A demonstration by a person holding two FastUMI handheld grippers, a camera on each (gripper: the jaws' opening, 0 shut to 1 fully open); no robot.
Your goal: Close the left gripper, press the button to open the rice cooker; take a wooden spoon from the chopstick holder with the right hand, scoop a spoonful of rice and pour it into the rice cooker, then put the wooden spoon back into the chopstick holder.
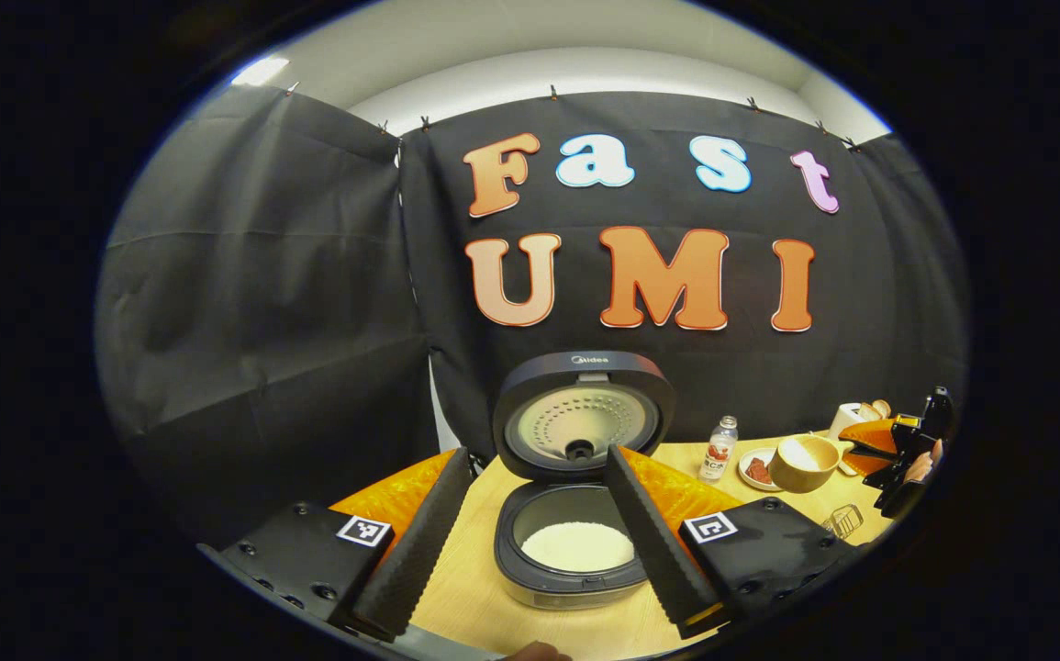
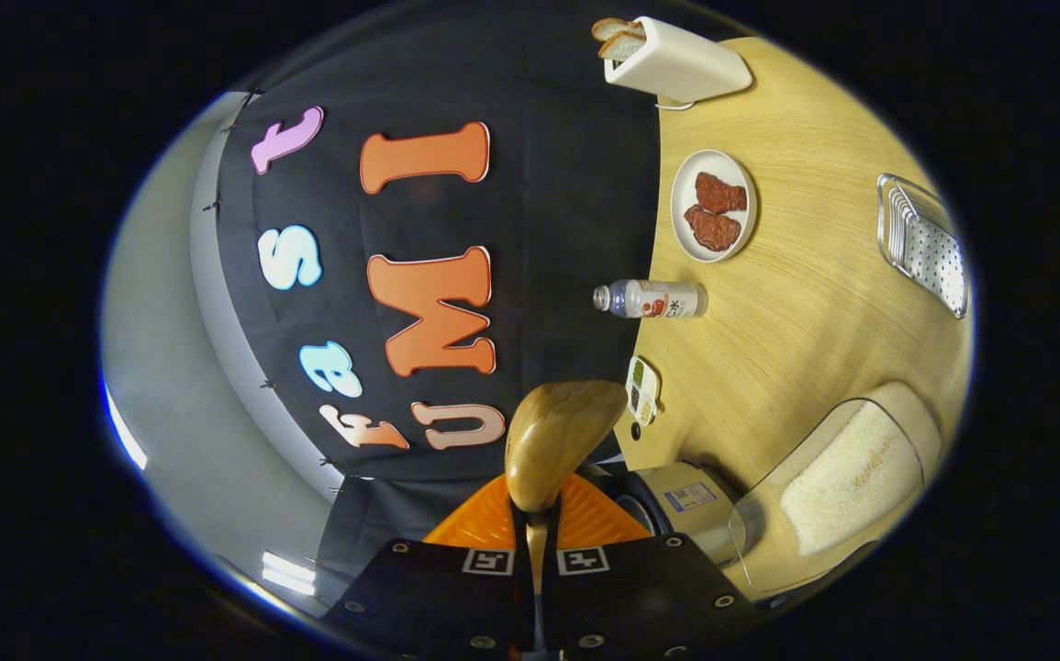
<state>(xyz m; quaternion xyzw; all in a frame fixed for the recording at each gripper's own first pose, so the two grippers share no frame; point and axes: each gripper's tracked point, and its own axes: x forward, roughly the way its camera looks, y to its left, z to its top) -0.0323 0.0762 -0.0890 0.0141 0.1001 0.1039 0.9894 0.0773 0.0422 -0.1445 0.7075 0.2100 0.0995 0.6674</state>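
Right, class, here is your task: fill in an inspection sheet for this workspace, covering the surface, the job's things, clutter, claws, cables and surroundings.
Surface: pale wooden table.
Job's things: rice cooker open, lid up, white rice in the pot; wooden spoon held in the right claw; wooden bowl on the table.
Clutter: bottle, plate with red pieces, toaster with bread, metal rack.
Claws: left claw open and empty; right claw shut on the spoon's handle.
Cables: thin cord by the toaster.
Surroundings: black cloth wall, white wall above it.
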